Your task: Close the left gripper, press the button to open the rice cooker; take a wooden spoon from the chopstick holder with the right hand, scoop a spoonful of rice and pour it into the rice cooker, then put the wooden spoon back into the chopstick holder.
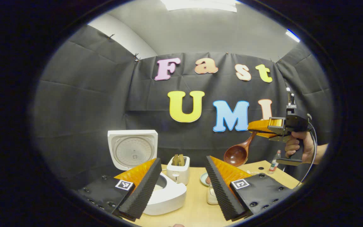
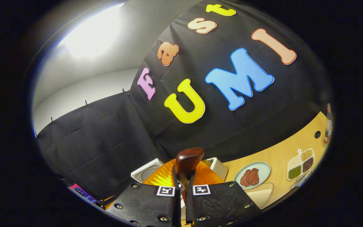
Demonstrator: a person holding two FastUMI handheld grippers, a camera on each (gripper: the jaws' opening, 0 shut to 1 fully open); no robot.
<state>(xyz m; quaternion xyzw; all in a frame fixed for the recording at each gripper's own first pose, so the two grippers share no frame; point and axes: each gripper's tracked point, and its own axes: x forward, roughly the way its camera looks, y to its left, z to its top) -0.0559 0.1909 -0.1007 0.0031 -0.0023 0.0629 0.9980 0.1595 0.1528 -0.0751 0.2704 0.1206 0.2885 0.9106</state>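
left gripper [image 1: 181,186] fingers spread wide, holding nothing, hovering over light wooden table [image 1: 197,208]. white rice cooker [image 1: 164,195] just beyond left finger, lid [image 1: 133,149] standing upright, open. right gripper [image 2: 182,201] fingers pressed together on handle of dark brown wooden spoon [image 2: 187,162]. in left gripper view right gripper [image 1: 265,127] held high at right, well above table, spoon [image 1: 239,153] bowl hanging below, tilted.

We see a wooden worktop [image 1: 197,201] carrying the open rice cooker [image 1: 162,195], a toaster [image 1: 178,170], a plate of meat [image 2: 252,173], a divided grain dish [image 2: 301,164] and a bottle [image 1: 273,164].
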